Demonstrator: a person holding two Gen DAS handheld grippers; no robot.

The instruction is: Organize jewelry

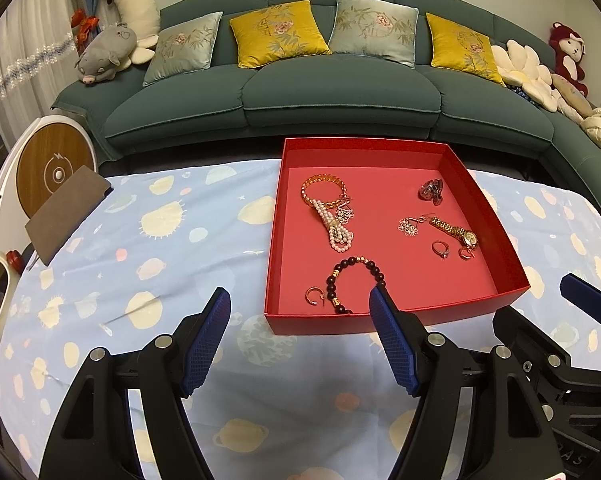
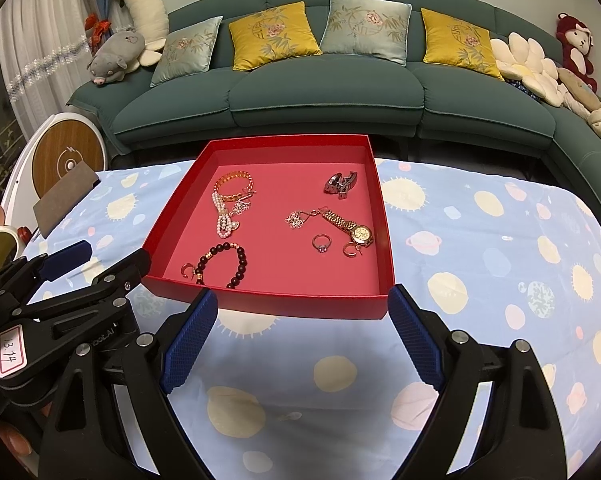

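Note:
A red tray [image 1: 512,256] [image 2: 300,306] sits on the blue planet-print cloth. Inside lie a gold bracelet [image 1: 320,184] [image 2: 232,182], a pearl strand [image 1: 336,228] [image 2: 222,216], a dark bead bracelet [image 1: 356,276] [image 2: 228,260], a gold watch [image 1: 456,230] [image 2: 352,230], rings [image 1: 440,249] [image 2: 321,243], a snowflake earring [image 1: 408,226] [image 2: 296,219] and a dark clip [image 1: 430,191] [image 2: 340,184]. My left gripper [image 1: 300,304] is open and empty just in front of the tray's near wall. My right gripper [image 2: 302,300] is open and empty at the same wall.
A brown card [image 1: 66,214] [image 2: 64,196] lies at the cloth's left edge beside a round wooden device [image 1: 54,168]. A green sofa [image 1: 320,92] with cushions and plush toys stands behind the table. The other gripper shows at each view's side [image 1: 588,300] [image 2: 66,260].

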